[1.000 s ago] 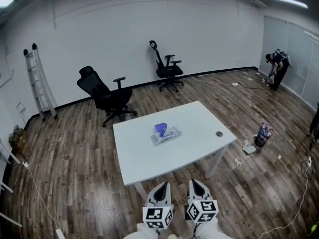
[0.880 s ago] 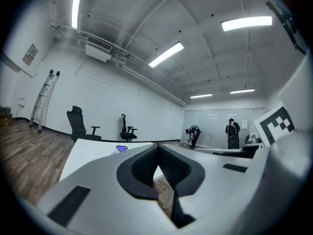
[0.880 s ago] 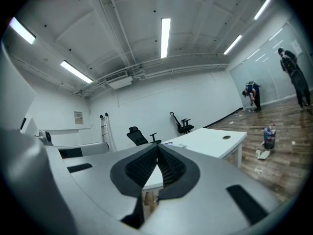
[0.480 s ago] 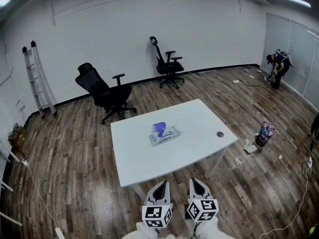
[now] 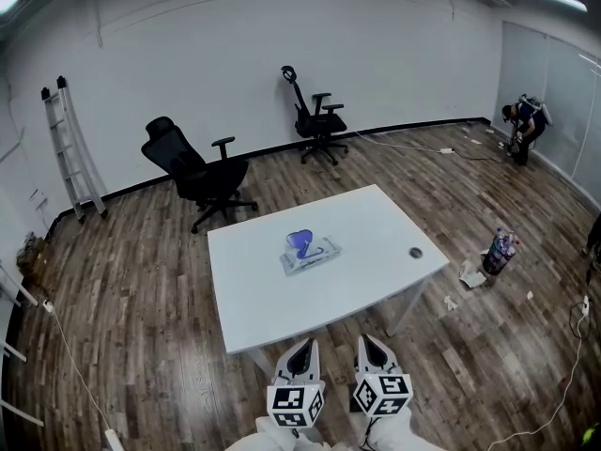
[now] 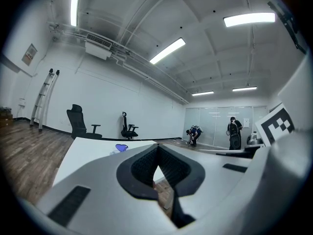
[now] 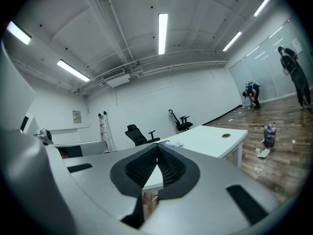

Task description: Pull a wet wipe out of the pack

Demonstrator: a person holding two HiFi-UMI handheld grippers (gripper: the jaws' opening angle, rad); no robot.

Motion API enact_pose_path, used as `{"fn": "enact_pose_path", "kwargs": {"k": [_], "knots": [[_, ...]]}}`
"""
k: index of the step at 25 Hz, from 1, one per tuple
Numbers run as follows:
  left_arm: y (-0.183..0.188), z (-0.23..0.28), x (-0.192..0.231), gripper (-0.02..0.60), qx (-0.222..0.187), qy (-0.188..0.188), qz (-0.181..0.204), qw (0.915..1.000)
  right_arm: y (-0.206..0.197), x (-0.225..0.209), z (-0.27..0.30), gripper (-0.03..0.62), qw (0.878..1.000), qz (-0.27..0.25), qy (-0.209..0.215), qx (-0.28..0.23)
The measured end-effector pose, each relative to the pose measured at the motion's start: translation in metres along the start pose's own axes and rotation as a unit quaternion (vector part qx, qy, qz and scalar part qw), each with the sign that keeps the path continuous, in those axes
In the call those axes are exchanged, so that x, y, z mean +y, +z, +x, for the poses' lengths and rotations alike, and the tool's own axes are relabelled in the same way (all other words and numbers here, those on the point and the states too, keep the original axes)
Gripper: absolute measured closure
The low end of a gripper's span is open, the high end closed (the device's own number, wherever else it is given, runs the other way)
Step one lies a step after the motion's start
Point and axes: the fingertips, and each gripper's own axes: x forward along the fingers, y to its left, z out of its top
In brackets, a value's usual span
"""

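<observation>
A wet wipe pack (image 5: 309, 253) lies near the middle of the white table (image 5: 376, 228), with a blue lid or flap standing up on it. In the left gripper view the wet wipe pack (image 6: 120, 148) shows small and far off on the table top. My left gripper (image 5: 300, 350) and right gripper (image 5: 371, 346) hang side by side below the table's near edge, well short of the pack. Both are shut with nothing between the jaws.
A small round hole (image 5: 414, 252) sits in the table near its right edge. Two black office chairs (image 5: 199, 172) (image 5: 315, 120) stand behind the table. A ladder (image 5: 70, 144) leans on the left wall. Bottles (image 5: 497, 252) stand on the floor at right; a person (image 5: 522, 125) bends at far right.
The view has shifted slightly toward the table between the earlier frames and now. Both grippers keep their places and stay shut.
</observation>
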Motion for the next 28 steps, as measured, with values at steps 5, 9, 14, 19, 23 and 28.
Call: {"fn": "enact_pose_path", "kwargs": {"k": [5, 9, 14, 19, 23, 28], "knots": [[-0.003, 0.003, 0.004, 0.583, 0.0, 0.002, 0.001, 1.0, -0.004, -0.001, 0.003, 0.585, 1.0, -0.002, -0.001, 0.003], [-0.001, 0.01, 0.009, 0.583, -0.004, 0.001, -0.001, 1.0, 0.001, -0.003, 0.01, 0.585, 1.0, -0.002, -0.004, 0.0], [-0.002, 0.023, 0.011, 0.583, -0.008, -0.003, 0.003, 1.0, 0.002, -0.004, 0.023, 0.585, 1.0, -0.007, 0.0, -0.002], [0.004, 0.034, 0.021, 0.583, -0.017, 0.001, 0.002, 0.9999, 0.006, -0.005, 0.039, 0.585, 1.0, -0.008, 0.002, -0.006], [0.004, 0.044, 0.027, 0.583, -0.014, 0.003, 0.007, 0.9999, 0.008, -0.006, 0.054, 0.585, 1.0, -0.013, 0.0, -0.002], [0.004, 0.064, 0.033, 0.583, -0.011, 0.004, 0.005, 0.9999, 0.013, -0.014, 0.072, 0.585, 1.0, -0.01, 0.0, -0.004]]}}
